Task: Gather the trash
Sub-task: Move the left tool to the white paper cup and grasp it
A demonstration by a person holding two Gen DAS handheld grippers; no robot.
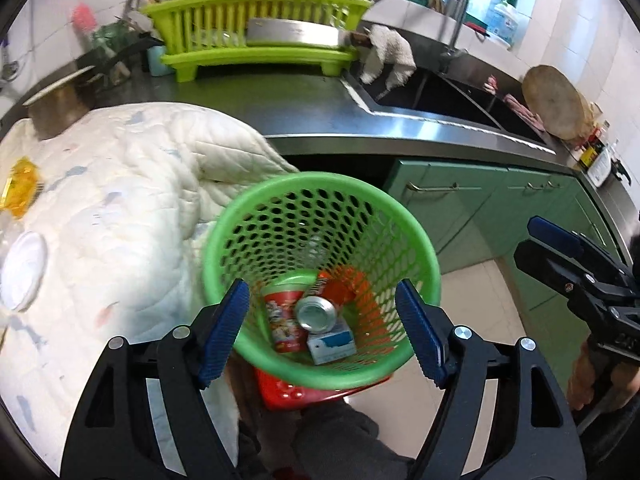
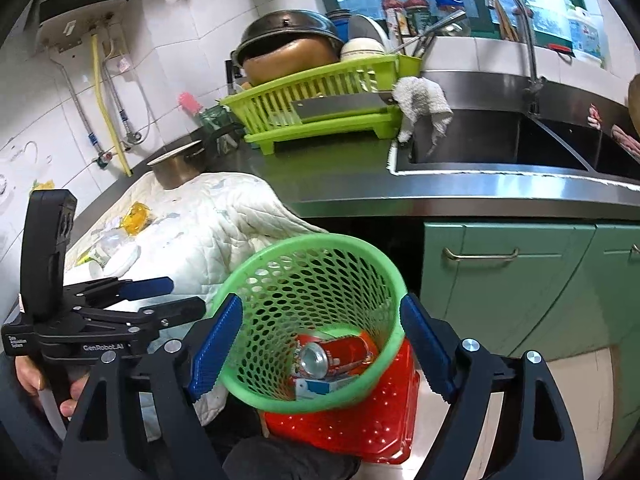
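Observation:
A green mesh waste basket stands on a red stool, beside a counter draped with a white quilted cloth. Inside lie a silver-topped can, a red printed cup and a blue-white carton. My left gripper is open and empty above the basket. My right gripper is open and empty over the basket too; the can shows there. A yellow wrapper and white plastic scraps lie on the cloth.
A lime dish rack with pots stands on the steel counter, next to a sink and tap. A metal pot sits on the cloth's far edge. Green cabinet doors are at the right.

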